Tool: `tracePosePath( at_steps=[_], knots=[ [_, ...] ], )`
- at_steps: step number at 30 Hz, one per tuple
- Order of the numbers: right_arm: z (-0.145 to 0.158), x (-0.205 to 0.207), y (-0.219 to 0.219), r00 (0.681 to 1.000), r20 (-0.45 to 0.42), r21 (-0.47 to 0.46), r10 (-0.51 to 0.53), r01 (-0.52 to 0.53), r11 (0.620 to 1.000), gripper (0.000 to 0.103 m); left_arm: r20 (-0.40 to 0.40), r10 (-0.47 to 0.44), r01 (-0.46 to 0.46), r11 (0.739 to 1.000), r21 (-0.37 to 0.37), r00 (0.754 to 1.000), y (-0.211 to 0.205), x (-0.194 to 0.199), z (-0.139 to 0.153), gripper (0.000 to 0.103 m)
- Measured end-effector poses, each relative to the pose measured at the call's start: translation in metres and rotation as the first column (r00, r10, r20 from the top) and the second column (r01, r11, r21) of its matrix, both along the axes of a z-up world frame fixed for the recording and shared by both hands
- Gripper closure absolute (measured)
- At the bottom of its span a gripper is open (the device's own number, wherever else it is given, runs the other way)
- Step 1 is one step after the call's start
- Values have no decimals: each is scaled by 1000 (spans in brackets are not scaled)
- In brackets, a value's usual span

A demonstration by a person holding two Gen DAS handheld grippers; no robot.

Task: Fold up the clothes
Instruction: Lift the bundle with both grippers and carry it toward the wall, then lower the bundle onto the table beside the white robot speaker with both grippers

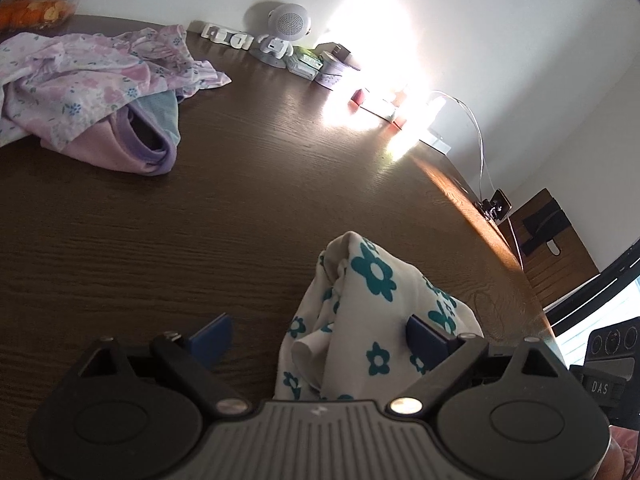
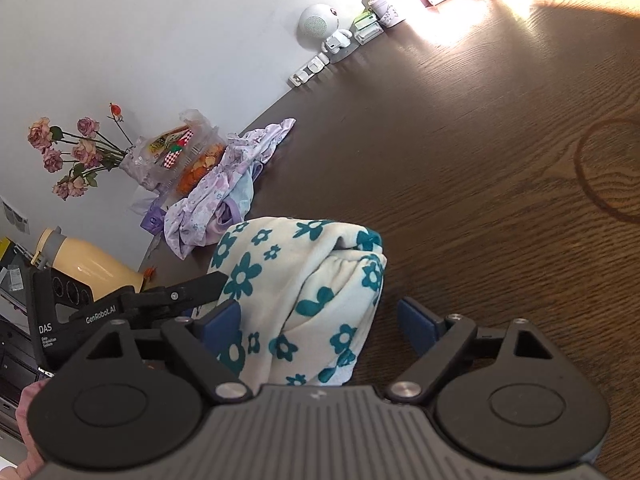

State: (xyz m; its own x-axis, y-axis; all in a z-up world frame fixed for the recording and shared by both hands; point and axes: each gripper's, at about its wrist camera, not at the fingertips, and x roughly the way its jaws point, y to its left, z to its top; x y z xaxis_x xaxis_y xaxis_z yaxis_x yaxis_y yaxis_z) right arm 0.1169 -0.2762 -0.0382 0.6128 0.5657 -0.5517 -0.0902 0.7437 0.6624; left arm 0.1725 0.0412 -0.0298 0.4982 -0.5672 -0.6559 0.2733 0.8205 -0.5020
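A white garment with teal flowers [image 1: 360, 312] lies bunched on the dark wooden table [image 1: 200, 220]. My left gripper [image 1: 320, 336] is open, and the cloth lies between its blue fingers against the right one. In the right wrist view the same garment [image 2: 304, 292] is a rolled heap between the open jaws of my right gripper [image 2: 320, 324], touching the left finger. The left gripper's body [image 2: 132, 304] shows at the heap's left side.
A pile of lilac floral and pink clothes [image 1: 92, 92] lies at the table's far left. A white robot speaker [image 1: 284, 32], small boxes and a cup [image 1: 332, 68] stand by the wall. Dried roses [image 2: 68, 156], a snack bag [image 2: 180, 148] and a yellow jug [image 2: 88, 264] stand beyond the pile.
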Motion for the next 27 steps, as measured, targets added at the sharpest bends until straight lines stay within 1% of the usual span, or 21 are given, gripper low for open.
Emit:
tracePosePath(
  at_steps=[2,3,5,6,7,8,9,12,13,15,16,18,20,27],
  knots=[
    [-1,2,6,1000,9,-4,13,-13,1000,18,-2,-8,8,1000,-11,1000,-1,-2,-1,9],
    [-1,2,9,1000,13,-2,21,-21,1000,22,0,-9,9,1000,-19,1000,-2,-3,-1,10],
    [-2,3,12,999,16,3,28,-28,1000,23,2,-12,12,999,-34,1000,-3,-6,-2,14],
    [-2,3,12,999,14,8,29,-29,1000,26,-1,-14,14,999,-53,1000,-3,-6,-4,19],
    [-4,3,11,1000,12,20,28,-28,999,29,-33,-17,13,994,-110,999,-1,-4,-8,31],
    [-6,3,9,1000,7,39,25,-25,999,31,-65,-22,11,986,-167,998,2,-2,-12,35],
    [-8,2,6,1000,1,59,23,-23,998,36,-72,-18,4,982,-187,997,3,-2,-14,36],
    [-12,2,1,1000,-12,103,9,-7,995,43,-57,-19,8,982,-187,998,0,-2,-12,38],
    [-13,1,1,1000,-11,109,6,-5,994,44,-54,-21,10,982,-190,998,0,-2,-10,41],
    [-11,0,2,1000,-3,111,8,-7,994,48,-40,-25,17,981,-193,999,-2,-2,-5,43],
    [-10,-1,2,1000,3,114,10,-10,993,52,-29,-27,21,981,-191,999,-3,-2,-2,43],
    [-7,-2,2,1000,16,123,15,-16,992,56,-6,-29,27,981,-194,1000,-6,0,4,43],
    [-1,-1,4,999,40,119,14,-18,993,57,15,-31,34,980,-197,999,-9,3,11,43],
    [16,12,-2,995,100,97,7,-17,995,57,51,-21,31,977,-212,998,-16,14,28,43]
  ],
)
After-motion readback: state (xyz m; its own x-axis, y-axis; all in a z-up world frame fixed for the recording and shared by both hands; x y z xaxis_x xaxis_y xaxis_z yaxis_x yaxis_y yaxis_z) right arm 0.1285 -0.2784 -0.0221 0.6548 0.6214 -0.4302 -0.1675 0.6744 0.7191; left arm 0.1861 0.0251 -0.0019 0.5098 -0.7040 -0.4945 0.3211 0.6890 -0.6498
